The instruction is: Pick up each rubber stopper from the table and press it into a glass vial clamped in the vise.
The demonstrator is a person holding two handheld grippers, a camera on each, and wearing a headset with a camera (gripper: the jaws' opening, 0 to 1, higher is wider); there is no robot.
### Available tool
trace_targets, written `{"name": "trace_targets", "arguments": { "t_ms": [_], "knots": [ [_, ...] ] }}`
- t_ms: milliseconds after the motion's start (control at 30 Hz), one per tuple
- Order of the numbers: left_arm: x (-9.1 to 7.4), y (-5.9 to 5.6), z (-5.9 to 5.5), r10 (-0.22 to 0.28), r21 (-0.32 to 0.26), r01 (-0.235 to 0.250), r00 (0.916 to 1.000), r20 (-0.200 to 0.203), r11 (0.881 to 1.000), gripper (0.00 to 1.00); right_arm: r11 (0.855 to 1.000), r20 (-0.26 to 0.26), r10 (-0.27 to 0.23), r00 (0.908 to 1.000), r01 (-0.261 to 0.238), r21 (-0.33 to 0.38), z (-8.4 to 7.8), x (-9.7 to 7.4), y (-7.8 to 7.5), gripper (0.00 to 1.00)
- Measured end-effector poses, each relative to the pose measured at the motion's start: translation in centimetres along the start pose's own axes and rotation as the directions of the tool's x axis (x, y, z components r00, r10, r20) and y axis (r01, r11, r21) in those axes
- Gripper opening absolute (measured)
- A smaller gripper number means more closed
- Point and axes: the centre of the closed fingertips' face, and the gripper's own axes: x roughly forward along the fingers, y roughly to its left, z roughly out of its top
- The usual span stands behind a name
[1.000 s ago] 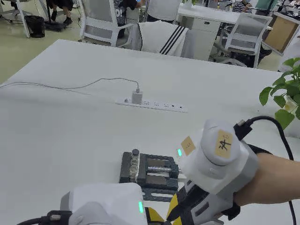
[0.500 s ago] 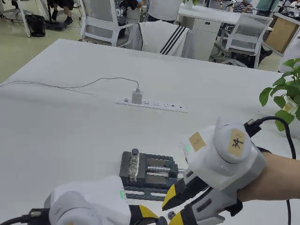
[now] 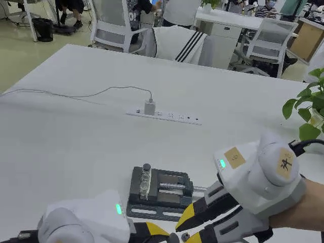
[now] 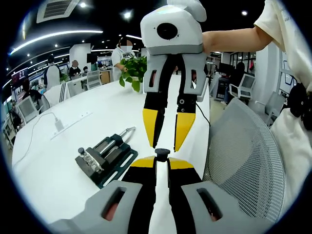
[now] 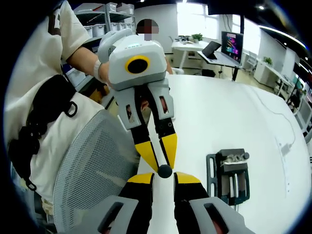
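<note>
Currently the left gripper (image 4: pixel 162 162) has its fingers closed on a small dark rubber stopper (image 4: pixel 162 153), pinched at the yellow tips and held clear of the white counter (image 3: pixel 76 142). The right gripper (image 5: pixel 165 178) points straight at it with its fingers open, tips just beside the stopper. A dark metal vise (image 3: pixel 159 188) sits on the counter near both grippers. A clear glass vial (image 3: pixel 146 178) stands upright, clamped in it, with a second dark stopper (image 3: pixel 147 166) on top.

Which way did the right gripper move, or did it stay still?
Yes. The right gripper slid rightward, away from the vise; earlier its body overlapped the vise's screw end.
</note>
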Motion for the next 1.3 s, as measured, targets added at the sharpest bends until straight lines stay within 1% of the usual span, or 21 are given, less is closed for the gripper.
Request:
{"name": "trace_targets", "arguments": {
  "t_ms": [333, 533, 633, 767, 833, 933, 1067, 1133, 1300],
  "knots": [
    [-0.14, -0.08, 0.03, 0.008, 0.000, -0.008, 1.0000, 0.004, 1.000, 0.04, 1.000, -0.009, 0.011, 0.9999, -0.011, -0.024, 0.39, 0.10, 0.13, 0.10],
    [-0.08, -0.26, 0.04, 0.007, -0.006, -0.007, 1.0000, 0.007, 1.000, 0.04, 0.999, -0.028, 0.018, 0.9994, -0.019, -0.039, 0.24, 0.20, 0.28, 0.10],
    [-0.01, -0.29, -0.02, 0.007, -0.006, -0.007, 1.0000, 0.006, 1.000, 0.04, 0.999, -0.033, 0.013, 0.9994, -0.014, -0.046, 0.16, 0.24, 0.23, 0.08],
    [0.04, -0.28, 0.05, 0.010, -0.020, -0.010, 0.9999, 0.011, 1.000, 0.04, 0.999, -0.038, 0.009, 0.9992, -0.011, -0.045, 0.09, 0.20, 0.20, 0.08],
    [0.09, -0.20, 0.12, 0.014, -0.027, -0.014, 0.9998, 0.012, 1.000, 0.04, 0.998, -0.042, 0.000, 0.9991, -0.002, -0.057, 0.06, 0.15, 0.05, 0.08],
    [0.23, -0.14, 0.16, 0.015, -0.025, -0.015, 0.9998, 0.009, 1.000, 0.04, 0.998, -0.047, -0.003, 0.9989, 0.000, -0.061, -0.03, 0.09, -0.07, 0.08],
    [0.31, -0.03, 0.26, 0.019, -0.022, -0.018, 0.9997, 0.014, 1.000, 0.04, 0.999, -0.044, -0.007, 0.9990, 0.005, -0.054, -0.05, -0.07, -0.23, 0.07],
    [0.38, -0.15, 0.29, 0.010, -0.017, -0.009, 0.9998, 0.018, 1.000, 0.04, 1.000, -0.047, 0.004, 0.9989, -0.005, -0.030, -0.10, -0.16, -0.18, 0.07],
    [0.58, -0.26, 0.19, 0.004, -0.002, -0.004, 0.9999, 0.016, 1.000, 0.04, 1.000, -0.063, 0.012, 0.9980, -0.013, -0.021, -0.34, -0.05, -0.12, 0.07]
  ]
}}
